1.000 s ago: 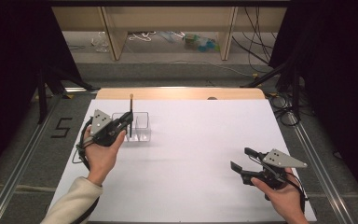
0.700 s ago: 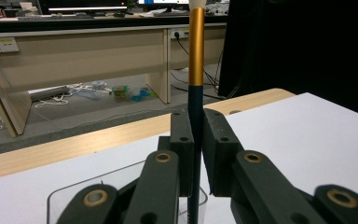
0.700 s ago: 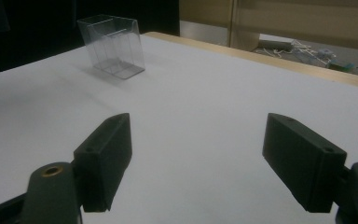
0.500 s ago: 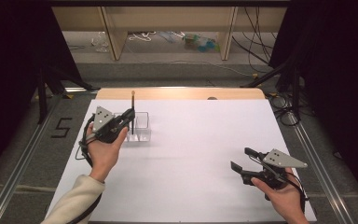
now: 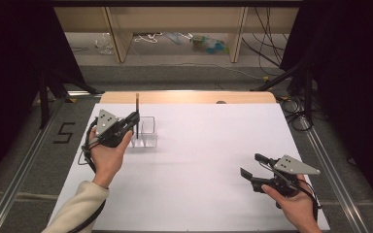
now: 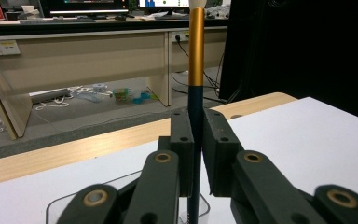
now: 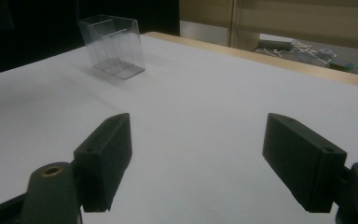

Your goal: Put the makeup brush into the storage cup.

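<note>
My left tool (image 5: 135, 120) is clamped on a brush (image 6: 196, 56), its jaws pressed against the dark blue handle just below the gold ferrule. I hold the brush upright, its lower end down inside the clear plastic box (image 5: 144, 132), which stands on the white bench (image 5: 204, 160) toward the far left. My right tool (image 5: 250, 167) rests low over the near right part of the bench, well apart from the box, its jaws spread wide with nothing between them.
</note>
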A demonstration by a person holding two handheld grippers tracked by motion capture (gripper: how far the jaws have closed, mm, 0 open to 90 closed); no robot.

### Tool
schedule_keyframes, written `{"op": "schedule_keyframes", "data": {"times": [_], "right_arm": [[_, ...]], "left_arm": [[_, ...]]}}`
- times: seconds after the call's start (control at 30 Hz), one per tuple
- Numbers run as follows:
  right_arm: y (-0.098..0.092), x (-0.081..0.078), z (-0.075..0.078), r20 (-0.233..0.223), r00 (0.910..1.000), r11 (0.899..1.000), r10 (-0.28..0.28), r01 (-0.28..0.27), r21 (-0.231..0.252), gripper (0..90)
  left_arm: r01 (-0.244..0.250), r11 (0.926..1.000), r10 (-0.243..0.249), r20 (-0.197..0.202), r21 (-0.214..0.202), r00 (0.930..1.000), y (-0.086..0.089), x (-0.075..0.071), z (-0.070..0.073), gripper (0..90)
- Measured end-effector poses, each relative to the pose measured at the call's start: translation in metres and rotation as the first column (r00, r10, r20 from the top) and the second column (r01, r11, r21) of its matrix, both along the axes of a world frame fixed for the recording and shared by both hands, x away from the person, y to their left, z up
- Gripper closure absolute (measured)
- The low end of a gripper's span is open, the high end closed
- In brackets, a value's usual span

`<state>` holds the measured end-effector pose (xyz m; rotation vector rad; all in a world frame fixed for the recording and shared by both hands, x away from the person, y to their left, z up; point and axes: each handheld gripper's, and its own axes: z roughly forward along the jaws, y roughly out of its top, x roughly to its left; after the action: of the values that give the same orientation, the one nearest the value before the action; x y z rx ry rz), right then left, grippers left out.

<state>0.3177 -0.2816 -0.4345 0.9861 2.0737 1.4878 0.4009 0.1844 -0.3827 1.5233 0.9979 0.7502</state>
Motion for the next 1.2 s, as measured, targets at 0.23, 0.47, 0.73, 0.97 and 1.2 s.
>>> {"op": "schedule_keyframes", "data": {"times": [0.23, 0.47, 0.73, 0.97, 1.2], "right_arm": [[-0.0002, 0.0006, -0.0004, 0.004, 1.0, 1.0, 0.001, -0.001, -0.003, 25.0], [-0.0004, 0.0008, -0.0004, 0.006, 1.0, 1.0, 0.001, -0.001, -0.005, 25.0], [-0.0009, 0.0008, -0.0003, 0.006, 1.0, 1.0, 0.002, -0.002, -0.006, 24.9], [-0.0006, 0.0011, -0.0006, 0.005, 1.0, 1.0, 0.006, -0.006, -0.003, 24.9], [-0.0004, 0.0011, -0.0008, 0.005, 0.9999, 1.0, 0.009, -0.009, 0.001, 24.9]], "left_arm": [[-0.007, 1.0, 0.007, 0.0, 0.0, 1.0, 0.0017, 0.0021, 0.0003, 82.8], [-0.007, 1.0, 0.007, 0.001, -0.001, 1.0, 0.0015, 0.0038, 0.0006, 82.8], [-0.009, 1.0, 0.009, 0.002, -0.003, 1.0, 0.0014, 0.0058, 0.0012, 82.8], [-0.01, 0.9999, 0.01, 0.004, -0.001, 0.9999, 0.0028, 0.0077, 0.002, 82.8], [-0.009, 0.9999, 0.009, 0.01, -0.008, 0.9999, 0.0018, 0.0095, 0.0042, 82.8]]}}
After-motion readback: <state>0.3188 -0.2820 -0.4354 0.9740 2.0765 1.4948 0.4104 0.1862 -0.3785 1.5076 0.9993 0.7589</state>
